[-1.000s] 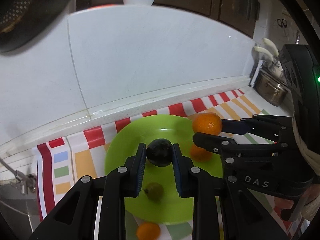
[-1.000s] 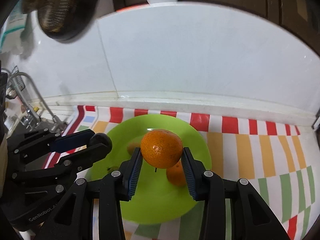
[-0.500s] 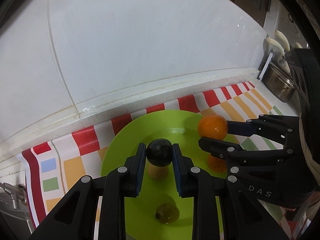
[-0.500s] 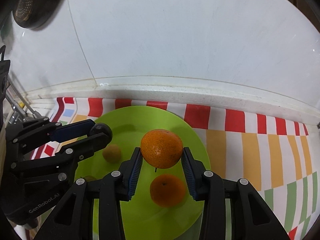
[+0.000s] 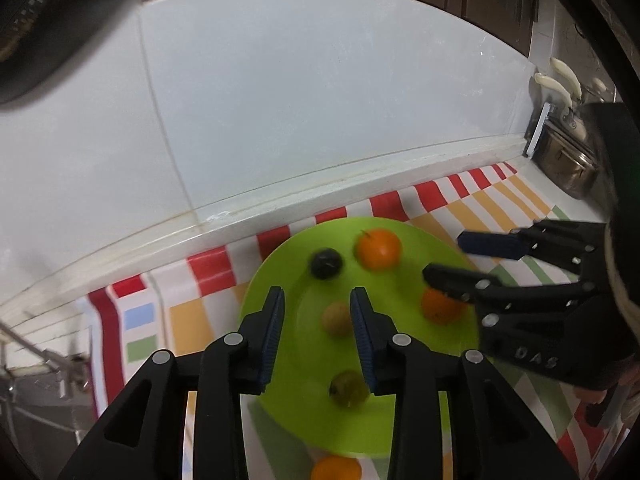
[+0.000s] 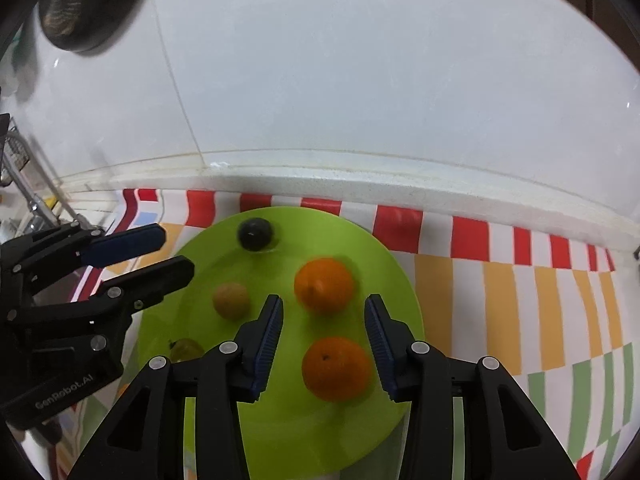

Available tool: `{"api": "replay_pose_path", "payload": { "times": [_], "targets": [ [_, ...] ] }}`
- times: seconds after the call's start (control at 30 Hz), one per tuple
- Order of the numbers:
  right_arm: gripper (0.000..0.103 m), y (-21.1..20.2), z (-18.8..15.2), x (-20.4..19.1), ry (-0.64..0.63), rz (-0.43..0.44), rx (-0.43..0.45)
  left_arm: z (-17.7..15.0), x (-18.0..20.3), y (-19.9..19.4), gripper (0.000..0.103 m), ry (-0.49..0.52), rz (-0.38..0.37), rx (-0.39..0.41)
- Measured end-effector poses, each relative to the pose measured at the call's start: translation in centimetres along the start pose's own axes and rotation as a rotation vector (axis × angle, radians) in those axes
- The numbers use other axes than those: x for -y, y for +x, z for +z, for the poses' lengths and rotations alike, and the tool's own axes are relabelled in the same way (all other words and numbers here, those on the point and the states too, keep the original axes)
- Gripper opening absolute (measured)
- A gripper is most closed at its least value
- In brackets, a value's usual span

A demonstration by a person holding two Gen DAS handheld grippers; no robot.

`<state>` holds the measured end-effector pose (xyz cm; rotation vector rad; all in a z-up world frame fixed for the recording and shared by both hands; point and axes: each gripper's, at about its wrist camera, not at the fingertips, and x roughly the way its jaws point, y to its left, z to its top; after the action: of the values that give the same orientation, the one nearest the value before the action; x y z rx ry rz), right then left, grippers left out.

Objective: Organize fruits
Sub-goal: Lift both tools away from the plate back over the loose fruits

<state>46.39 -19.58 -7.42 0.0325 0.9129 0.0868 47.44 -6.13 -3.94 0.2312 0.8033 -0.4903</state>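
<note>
Both the left gripper [image 5: 316, 312] and right gripper [image 6: 324, 320] stand wide and empty over the green plate [image 6: 384, 272] (fruit gathered there): dark plum [image 6: 255, 233] far, oranges [image 6: 324, 285] right.

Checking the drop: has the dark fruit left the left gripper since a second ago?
Yes. The dark fruit now lies on the green plate, ahead of the open left gripper.

A: plate [image 6: 400, 280] is lime green, cloth [image 6: 500, 288] has red, orange and green stripes on white.

B: yep, two bright orange fruits [image 6: 324, 285], one near-black [image 6: 255, 233], one tan [image 6: 231, 300]. Blurry one [image 5: 347, 389] looks olive-ish.
</note>
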Motion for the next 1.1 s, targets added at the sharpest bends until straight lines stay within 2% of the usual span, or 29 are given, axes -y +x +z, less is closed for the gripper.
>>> {"api": "replay_pose_path", "payload": {
  "times": [0.23,0.43,0.5,0.57,0.77,1.1],
  "targets": [
    [0.044,-5.2,-1.4,-0.4,0.013,-0.006,0.102,-1.4,1.6,-4.4,0.034,-0.004,0.056,0.028],
    [0.047,-9.7,-3.1,-0.8,0.015,-0.005,0.170,-3.1,3.3,-9.0,0.043,-0.017,0.103,0.073],
    [0.047,-11.3,-3.9,-1.3,0.004,0.007,0.190,-3.8,3.9,-10.5,0.050,-0.026,0.116,0.090],
    [0.047,-12.6,-4.6,-1.6,-0.002,0.020,0.201,-4.6,4.4,-12.0,0.055,-0.038,0.122,0.107],
    [0.048,-16.3,-7.5,-2.2,-0.027,0.037,0.233,-6.9,5.8,-15.5,0.057,-0.075,0.152,0.139],
    [0.054,-18.6,-12.1,-2.4,-0.016,0.057,0.219,-11.2,7.7,-18.6,0.063,-0.131,0.209,0.136]
  ]
}}
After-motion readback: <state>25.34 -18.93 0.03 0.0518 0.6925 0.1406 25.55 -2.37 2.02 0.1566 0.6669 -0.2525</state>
